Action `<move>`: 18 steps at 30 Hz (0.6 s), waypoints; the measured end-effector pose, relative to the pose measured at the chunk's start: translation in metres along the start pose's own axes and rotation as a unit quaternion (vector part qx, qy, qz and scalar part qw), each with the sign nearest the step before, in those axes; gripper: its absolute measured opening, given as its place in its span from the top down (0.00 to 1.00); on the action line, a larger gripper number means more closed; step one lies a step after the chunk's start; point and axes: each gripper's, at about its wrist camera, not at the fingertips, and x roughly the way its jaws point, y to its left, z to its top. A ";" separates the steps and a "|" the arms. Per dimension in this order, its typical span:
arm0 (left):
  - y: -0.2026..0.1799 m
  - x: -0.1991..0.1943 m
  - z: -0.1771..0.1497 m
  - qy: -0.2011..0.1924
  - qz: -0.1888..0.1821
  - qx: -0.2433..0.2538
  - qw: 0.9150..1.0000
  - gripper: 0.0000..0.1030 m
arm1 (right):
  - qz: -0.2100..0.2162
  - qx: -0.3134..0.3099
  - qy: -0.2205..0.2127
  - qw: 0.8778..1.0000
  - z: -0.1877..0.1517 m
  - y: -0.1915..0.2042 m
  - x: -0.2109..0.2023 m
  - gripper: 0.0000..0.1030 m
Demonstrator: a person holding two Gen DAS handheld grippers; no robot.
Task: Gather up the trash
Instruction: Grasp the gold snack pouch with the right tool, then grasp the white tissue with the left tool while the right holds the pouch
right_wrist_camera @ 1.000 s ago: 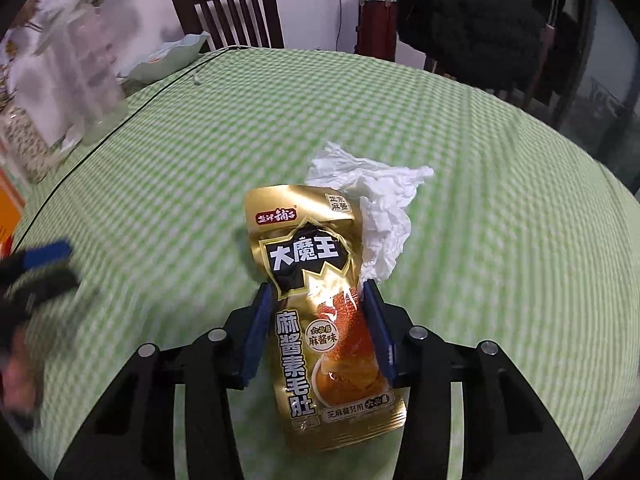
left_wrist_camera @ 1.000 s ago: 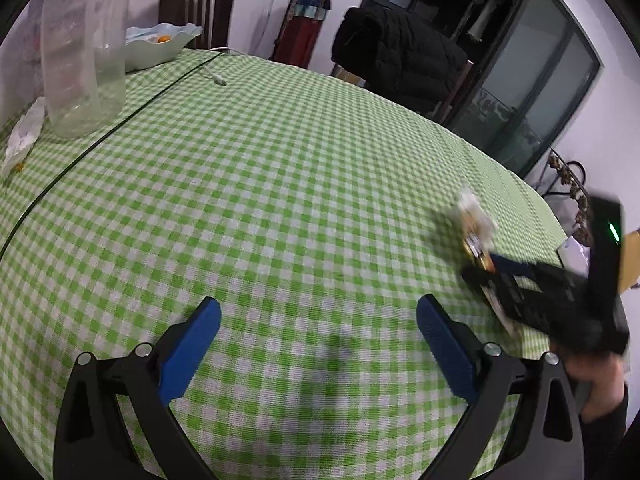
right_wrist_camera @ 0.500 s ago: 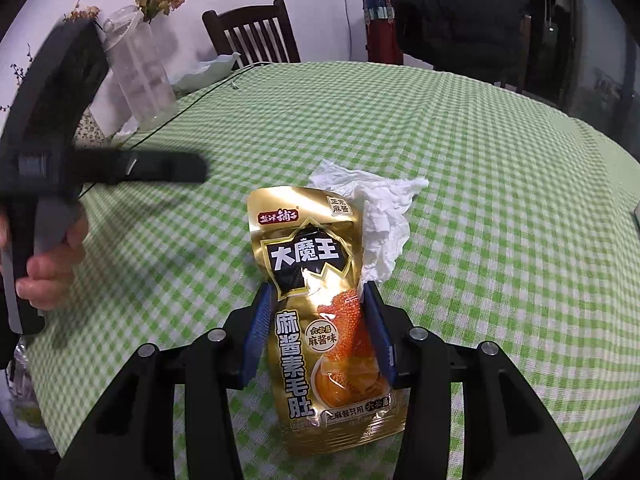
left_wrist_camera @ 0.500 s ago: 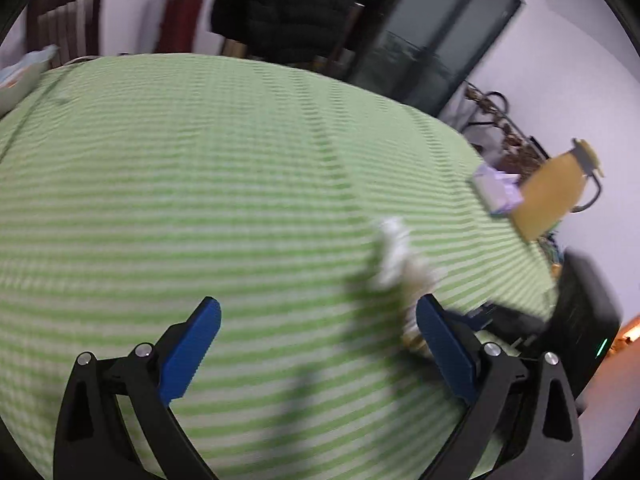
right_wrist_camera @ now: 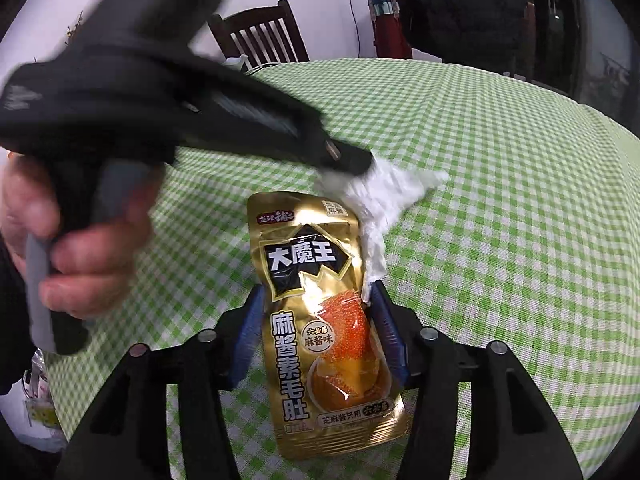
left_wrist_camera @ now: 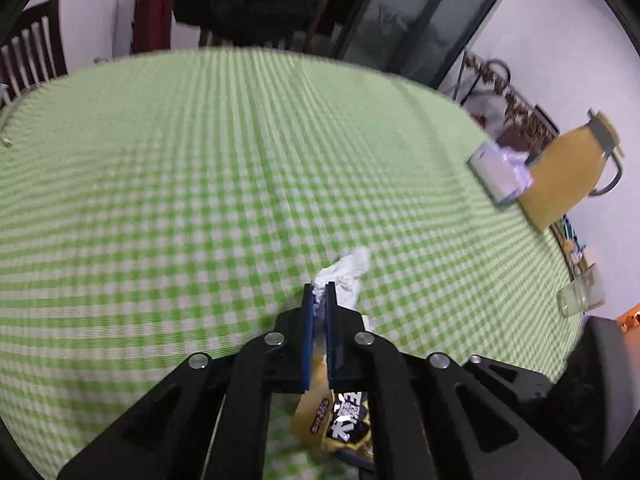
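Pinching tissue (left_wrist_camera: 344, 270), left gripper (left_wrist_camera: 319, 292); tablecloth (left_wrist_camera: 180, 184) beyond bare.

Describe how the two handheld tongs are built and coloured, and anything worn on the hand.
Both tongs have black angular linkage arms with silver rivets and flat blue pads. The right wrist view shows the left tool's black pistol-style body with a grey trigger bar, gripped by a hand above a dark sleeve.

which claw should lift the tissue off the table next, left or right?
Left. The left claw is already shut on the white tissue; the right claw only straddles the gold snack packet.
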 end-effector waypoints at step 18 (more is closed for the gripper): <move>0.037 -0.135 -0.047 -0.148 0.053 -0.026 0.987 0.98 | -0.106 -0.044 0.025 0.993 -0.003 0.058 0.005 1.00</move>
